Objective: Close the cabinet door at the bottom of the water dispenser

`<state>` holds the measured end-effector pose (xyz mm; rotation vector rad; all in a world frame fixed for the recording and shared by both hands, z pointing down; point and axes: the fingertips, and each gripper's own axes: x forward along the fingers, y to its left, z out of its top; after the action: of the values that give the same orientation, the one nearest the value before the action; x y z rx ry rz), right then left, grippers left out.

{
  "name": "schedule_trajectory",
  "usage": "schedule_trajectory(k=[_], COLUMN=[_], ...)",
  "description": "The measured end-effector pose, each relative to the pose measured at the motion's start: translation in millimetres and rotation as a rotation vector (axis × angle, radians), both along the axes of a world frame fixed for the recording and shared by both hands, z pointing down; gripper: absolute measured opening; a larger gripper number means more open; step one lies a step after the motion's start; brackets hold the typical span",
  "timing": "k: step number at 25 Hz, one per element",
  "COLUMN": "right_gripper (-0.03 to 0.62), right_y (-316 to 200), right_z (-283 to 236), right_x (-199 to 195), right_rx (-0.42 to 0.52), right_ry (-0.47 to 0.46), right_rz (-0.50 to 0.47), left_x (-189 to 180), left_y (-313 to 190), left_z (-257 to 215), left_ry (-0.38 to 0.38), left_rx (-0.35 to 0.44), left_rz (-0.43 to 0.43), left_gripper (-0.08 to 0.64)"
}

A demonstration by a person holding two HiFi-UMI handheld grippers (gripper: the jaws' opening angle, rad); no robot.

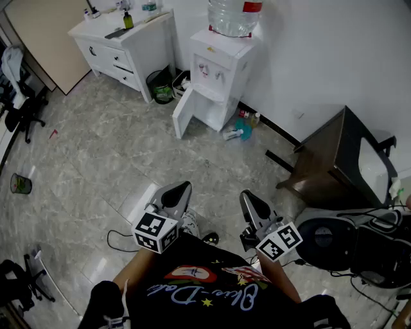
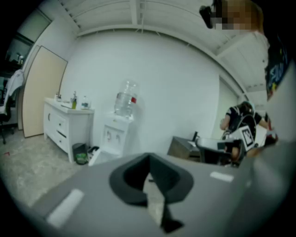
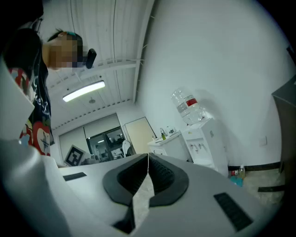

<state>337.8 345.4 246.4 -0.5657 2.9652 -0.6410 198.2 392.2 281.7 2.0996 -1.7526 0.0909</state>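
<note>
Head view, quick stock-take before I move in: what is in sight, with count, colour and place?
water dispenser: 1, white, against the far wall
water bottle: 1, clear with a red label, on top of the dispenser
cabinet door: 1, white, standing open at the dispenser's base
drawer unit: 1, white, left of the dispenser
waste bin: 1, black, between the drawer unit and the dispenser
office chair: 1, black, left edge
table: 1, dark brown, right side
left claw: 1, grey, shut, empty, low centre
right claw: 1, grey, shut, empty, beside it
</note>
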Motion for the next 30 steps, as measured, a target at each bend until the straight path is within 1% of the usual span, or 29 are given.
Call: schedule_trajectory(k=[2,4,6,8,11,13,14,16,17,18,21,23,25,26,28,30], right_gripper=[0.017,0.017,0.017,0.017,0.017,0.017,0.017,0.017,0.017,0.017,0.017,0.017,0.017,0.017,0.017,0.017], right_y=[-17,-35,-54,-77,-124,-160,-180,-222,-242,-261,-310,-334,-349,-355,-367,-376], right_z=[11,17,19,22,32,34,28,12,9,11,34,53,74,84,101,125], right_x=[-14,-26,-38,-55,-94,-127,-144,-179,-198,-216,-262,-289,-308,-312,-314,-315], right_rx=[0.002,-0.010,-0.024,-0.022,-0.039,-0.049,-0.015,0.107,0.146,0.157,0.126,0.090,0.021,0.004,0.018,0.009], right_ry=[0.038,0.053,0.038,0.020,0.009,-0.007,-0.022,-0.040,-0.033,-0.019,0.044,0.067,0.047,0.032,0.030,0.060], right_rz=[0.031,0.058,0.075,0.086,0.106,0.138,0.169,0.229,0.244,0.257,0.288,0.275,0.279,0.303,0.360,0.373], left_x=[-22,-39,-55,-70,-101,-125,-138,-163,-176,-189,-221,-235,-251,-260,-280,-299], left_y=[-6,-17,-33,-60,-115,-156,-178,-225,-247,-267,-314,-342,-363,-372,-393,-414], left_z=[1,3,6,11,19,17,12,3,3,4,16,30,57,75,117,164], left_ry=[-0.010,-0.005,0.001,-0.002,-0.012,-0.045,-0.065,-0.085,-0.084,-0.078,-0.058,-0.059,-0.054,-0.039,0.007,0.038], left_rx=[0.005,0.011,0.017,0.026,0.047,0.073,0.092,0.122,0.125,0.120,0.088,0.077,0.044,0.025,-0.017,-0.064], left_rz=[-0.009,-0.017,-0.019,-0.002,0.048,0.098,0.130,0.192,0.214,0.232,0.284,0.313,0.309,0.289,0.219,0.151], left_gripper=[-0.003,-0.003,-0.003,-0.003,-0.003,-0.003,-0.003,-0.003,-0.003,-0.003,-0.003,-0.003,-0.003,-0.003,-0.003,-0.003])
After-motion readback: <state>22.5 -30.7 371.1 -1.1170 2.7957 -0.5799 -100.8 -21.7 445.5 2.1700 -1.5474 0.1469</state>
